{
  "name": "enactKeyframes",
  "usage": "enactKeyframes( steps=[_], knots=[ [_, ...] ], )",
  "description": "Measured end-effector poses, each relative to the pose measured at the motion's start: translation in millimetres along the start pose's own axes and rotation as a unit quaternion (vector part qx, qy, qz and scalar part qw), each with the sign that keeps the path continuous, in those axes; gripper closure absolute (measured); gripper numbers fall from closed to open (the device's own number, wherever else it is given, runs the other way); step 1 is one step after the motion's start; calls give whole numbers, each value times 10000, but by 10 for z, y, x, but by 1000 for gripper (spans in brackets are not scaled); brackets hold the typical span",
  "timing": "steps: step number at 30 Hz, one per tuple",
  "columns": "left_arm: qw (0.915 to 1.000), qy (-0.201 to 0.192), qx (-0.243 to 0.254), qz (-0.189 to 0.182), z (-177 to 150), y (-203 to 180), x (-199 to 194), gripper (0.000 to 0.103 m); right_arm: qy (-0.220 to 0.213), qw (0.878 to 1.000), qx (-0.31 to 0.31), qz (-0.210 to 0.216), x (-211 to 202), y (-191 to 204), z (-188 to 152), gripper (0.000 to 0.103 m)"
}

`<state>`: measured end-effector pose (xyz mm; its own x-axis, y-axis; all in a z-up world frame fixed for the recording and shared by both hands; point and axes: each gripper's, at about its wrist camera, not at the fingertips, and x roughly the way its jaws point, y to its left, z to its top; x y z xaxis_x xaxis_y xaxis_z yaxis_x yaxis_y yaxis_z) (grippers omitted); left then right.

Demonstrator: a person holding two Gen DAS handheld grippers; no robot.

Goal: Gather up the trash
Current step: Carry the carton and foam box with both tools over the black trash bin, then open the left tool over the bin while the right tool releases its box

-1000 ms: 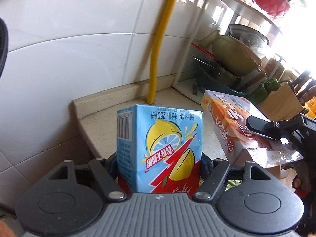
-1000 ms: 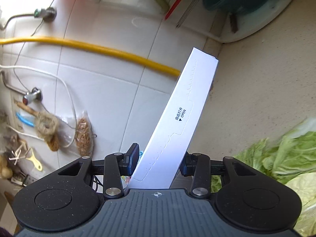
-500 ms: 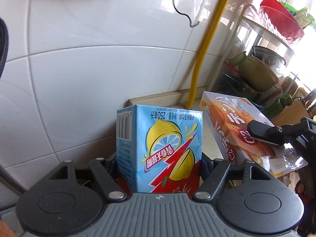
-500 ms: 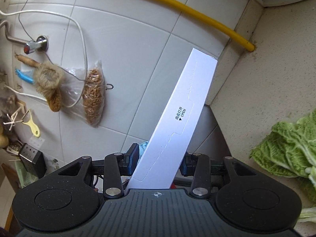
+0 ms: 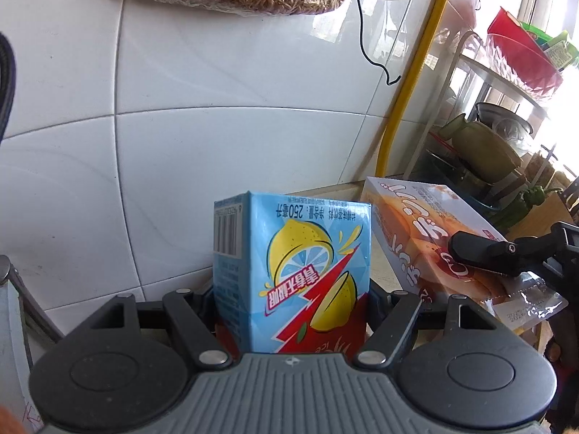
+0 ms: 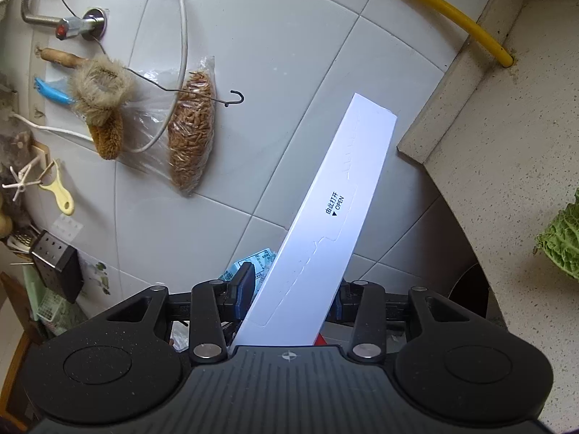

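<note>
Both pieces are in hand, left gripper [image 5: 291,311] pinching the lemon tea carton [image 5: 293,271], right gripper [image 6: 289,300] clamping the white snack box [image 6: 325,224], next likely needs a bin.

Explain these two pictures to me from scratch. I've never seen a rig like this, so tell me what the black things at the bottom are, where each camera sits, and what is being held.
No robot arm is involved: a person carries a pair of hand-held tongs in each hand, and a fisheye camera on each looks forward along its two fingers. The black shapes at the bottom are the tool itself.

The left wrist picture shows the left tongs shut on a blue lemon tea carton, printed side upside down. To its right the right tongs appear, gripping an orange-printed snack box.

The right wrist picture shows that same box from its plain white edge, clamped between the right tongs.

Behind them are a white tiled wall, a yellow hose, a hanging bag of dried food and a brush. A speckled stone counter carries leafy cabbage.
</note>
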<state>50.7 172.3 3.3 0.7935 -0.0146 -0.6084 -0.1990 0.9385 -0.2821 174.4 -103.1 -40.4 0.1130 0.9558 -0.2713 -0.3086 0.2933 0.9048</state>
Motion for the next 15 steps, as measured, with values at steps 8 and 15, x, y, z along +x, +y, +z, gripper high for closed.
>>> enactKeyframes(
  steps=[8,15],
  knots=[
    [9992,275,-118,275,-119,184,243,33,67,9996,-15,-267,179,-69,-36,53],
    [9930,867,-312,738,-299,444,766,33,347,9937,-251,-1032,540,-243,-53,53]
  ],
)
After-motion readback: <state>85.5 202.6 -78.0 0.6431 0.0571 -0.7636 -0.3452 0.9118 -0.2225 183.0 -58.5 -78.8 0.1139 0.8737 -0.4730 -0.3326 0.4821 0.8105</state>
